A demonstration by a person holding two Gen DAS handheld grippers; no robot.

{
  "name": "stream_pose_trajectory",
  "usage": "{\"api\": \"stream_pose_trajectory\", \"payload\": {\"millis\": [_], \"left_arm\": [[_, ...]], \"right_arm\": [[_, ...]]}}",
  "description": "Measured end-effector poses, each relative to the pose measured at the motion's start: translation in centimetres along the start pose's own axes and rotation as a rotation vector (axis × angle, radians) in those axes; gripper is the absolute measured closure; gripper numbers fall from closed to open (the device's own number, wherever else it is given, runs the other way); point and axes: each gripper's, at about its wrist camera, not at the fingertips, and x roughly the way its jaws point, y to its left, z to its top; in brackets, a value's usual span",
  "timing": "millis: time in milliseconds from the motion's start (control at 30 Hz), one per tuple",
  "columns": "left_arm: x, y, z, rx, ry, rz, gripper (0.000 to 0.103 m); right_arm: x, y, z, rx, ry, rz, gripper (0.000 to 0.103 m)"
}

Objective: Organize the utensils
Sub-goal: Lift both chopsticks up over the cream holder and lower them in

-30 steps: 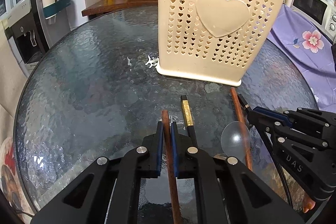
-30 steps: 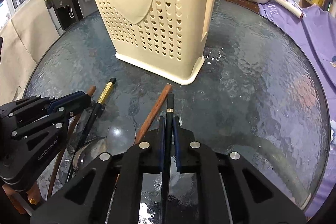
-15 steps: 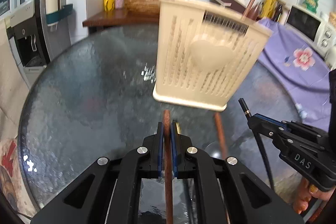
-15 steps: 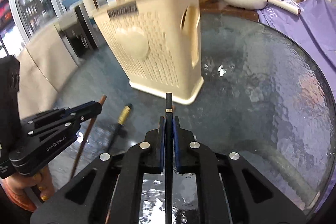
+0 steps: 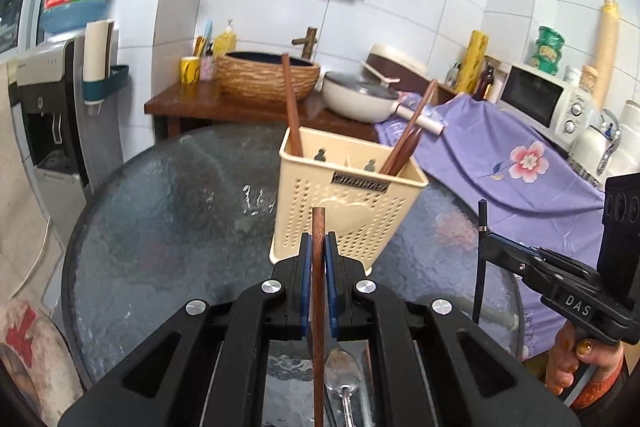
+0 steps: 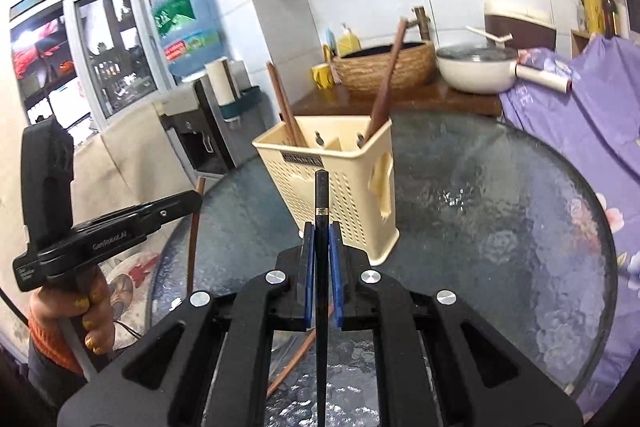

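Observation:
My left gripper (image 5: 319, 241) is shut on a brown wooden chopstick (image 5: 318, 267) and holds it upright, lifted off the glass table (image 5: 168, 227). My right gripper (image 6: 321, 229) is shut on a black chopstick (image 6: 321, 211), also lifted. The cream perforated utensil basket (image 5: 344, 215) stands ahead of both, also in the right wrist view (image 6: 340, 183), with brown wooden utensils (image 5: 291, 99) standing in it. A metal spoon (image 5: 340, 379) lies on the table under the left gripper. The right gripper (image 5: 486, 235) with its black chopstick shows at right in the left view; the left gripper (image 6: 196, 199) shows at left in the right view.
A brown chopstick (image 6: 296, 355) lies on the table below the right gripper. Behind the table are a wooden counter (image 5: 188, 103) with a woven basin (image 5: 268, 75) and a white pan (image 5: 356, 99). A purple cloth (image 5: 500, 155) covers the right side. A water dispenser (image 5: 48, 115) stands left.
Both grippers have risen from the table with their chopsticks and pulled back from the basket, which now looks smaller and farther. The views tilted up to show the wall and shelf.

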Motion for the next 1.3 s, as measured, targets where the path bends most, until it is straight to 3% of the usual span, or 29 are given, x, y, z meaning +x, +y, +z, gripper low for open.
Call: {"api": "stream_pose_trajectory", "payload": {"millis": [567,1300], "left_arm": [[-4.7,-0.2,0.4,0.029,-0.067,-0.039,0.096],[-5.2,-0.9,4.2,0.065,-0.089,-0.075,0.097]], "right_arm": [[-4.8,2.4,1.1,-0.073,-0.066,0.046,0.095],[-4.3,4.4,4.7,-0.123,-0.074,0.029,0.095]]}}
